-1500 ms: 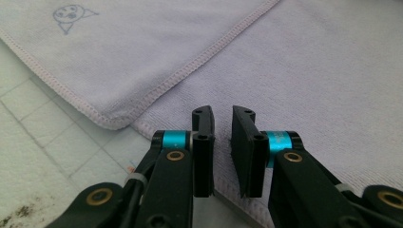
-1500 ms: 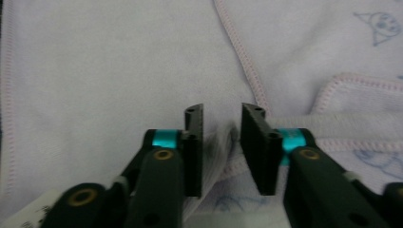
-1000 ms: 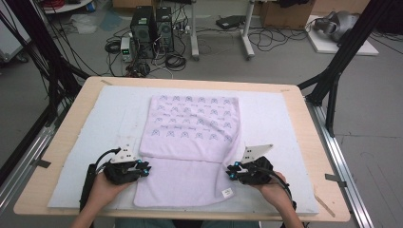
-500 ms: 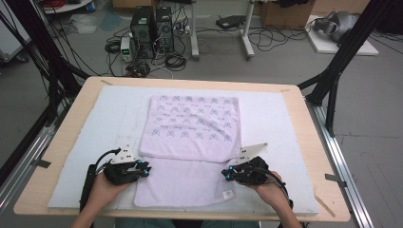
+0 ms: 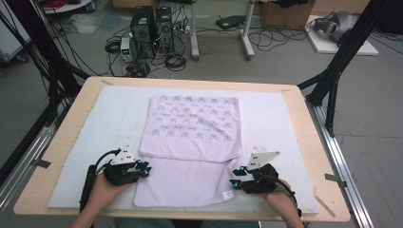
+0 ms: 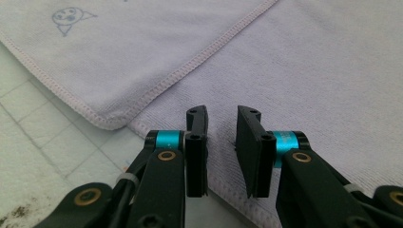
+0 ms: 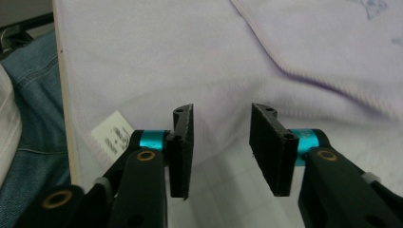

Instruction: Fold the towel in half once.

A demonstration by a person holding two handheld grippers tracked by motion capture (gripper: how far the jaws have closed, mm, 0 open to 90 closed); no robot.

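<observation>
Towel [image 5: 195, 142]: lilac, lying flat mid-table on the white mat [image 5: 85, 142], its printed far part folded over the plain near part.
Towel's near part: plain strip by the table's front edge, with 1 small white tag [image 5: 227, 194] at its right corner.
Left gripper [image 6: 222, 137]: jaws a narrow gap apart over the towel's left edge, nothing pinched.
Right gripper [image 7: 222, 142]: jaws have just been opening, now apart at the right edge, only bare mat showing between them.
</observation>
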